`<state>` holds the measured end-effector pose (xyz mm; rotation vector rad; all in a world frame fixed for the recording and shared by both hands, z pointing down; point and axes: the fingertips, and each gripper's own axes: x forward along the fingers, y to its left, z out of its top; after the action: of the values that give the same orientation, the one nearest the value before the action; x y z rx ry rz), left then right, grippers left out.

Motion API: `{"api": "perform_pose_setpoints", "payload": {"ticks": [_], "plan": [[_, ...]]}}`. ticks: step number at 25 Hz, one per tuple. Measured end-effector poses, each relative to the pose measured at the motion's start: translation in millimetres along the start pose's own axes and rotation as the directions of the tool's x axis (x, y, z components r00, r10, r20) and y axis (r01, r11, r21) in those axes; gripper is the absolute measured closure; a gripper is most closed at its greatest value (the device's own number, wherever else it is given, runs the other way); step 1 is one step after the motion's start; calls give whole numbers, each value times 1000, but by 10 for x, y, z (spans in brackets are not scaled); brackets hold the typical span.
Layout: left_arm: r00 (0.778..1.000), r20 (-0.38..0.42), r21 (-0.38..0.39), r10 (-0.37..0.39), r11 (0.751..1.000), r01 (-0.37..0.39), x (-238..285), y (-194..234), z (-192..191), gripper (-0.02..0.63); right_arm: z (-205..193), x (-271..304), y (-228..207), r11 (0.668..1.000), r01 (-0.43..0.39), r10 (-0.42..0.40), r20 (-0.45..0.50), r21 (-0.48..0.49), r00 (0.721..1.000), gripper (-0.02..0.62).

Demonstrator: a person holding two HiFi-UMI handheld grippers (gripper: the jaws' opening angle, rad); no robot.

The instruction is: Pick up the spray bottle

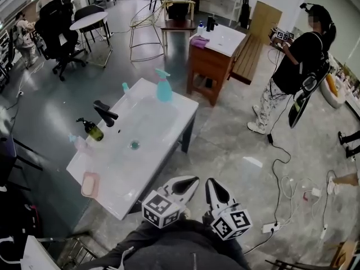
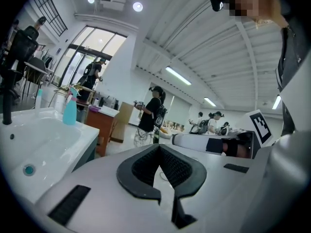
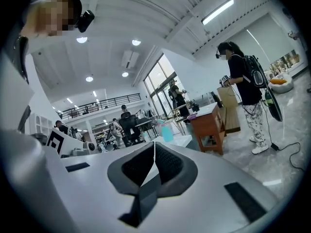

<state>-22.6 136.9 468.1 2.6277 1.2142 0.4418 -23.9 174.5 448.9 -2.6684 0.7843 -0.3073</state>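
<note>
Spray bottle [image 1: 163,86], translucent teal plastic with a paler trigger head, is standing upright on the far rim of the white basin top [image 1: 169,129], well apart from both grippers. The basin top is showing as a glossy rectangular slab with a shallow moulded bowl; a small round drain [image 1: 134,144] is sitting in the middle of the bowl. An angular matte black faucet [image 1: 104,113] is rising at the slab's left rim; a dark pump bottle [image 1: 91,130] is standing just beside it; a rounded pink soap dish [image 1: 90,184] is lying at the near left corner.

The floor [image 1: 236,145] is spreading out grey and polished, catching pale reflections; white cables [image 1: 287,190] are trailing across its right side. A wooden cabinet [image 1: 211,66] with a white top is standing beyond the basin; a person in a black top [image 1: 301,61] is standing to its right; a black office chair [image 1: 59,32] and a round white table [image 1: 88,20] are sitting at the far left.

The left gripper [image 1: 188,183] and the right gripper [image 1: 212,185], smooth white shells with black ribbed pads, are hanging side by side at the near edge, beside the basin's near right corner; each is carrying its jaws pressed together at the tips, with nothing between them.
</note>
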Motion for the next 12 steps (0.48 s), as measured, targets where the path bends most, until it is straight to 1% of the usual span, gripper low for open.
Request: {"api": "perform_pose_setpoints", "payload": {"ticks": [5,12], "plan": [[999,-42,-28,0,1000,-1,135,-58,-144,598,-52,-28,-178,998,11,-11,-11,65,1000,583],[997,-80,-52,11,999,-15,229,-94,-224,598,-90,-111,-311,996,18,-16,-29,86,999,583]]}}
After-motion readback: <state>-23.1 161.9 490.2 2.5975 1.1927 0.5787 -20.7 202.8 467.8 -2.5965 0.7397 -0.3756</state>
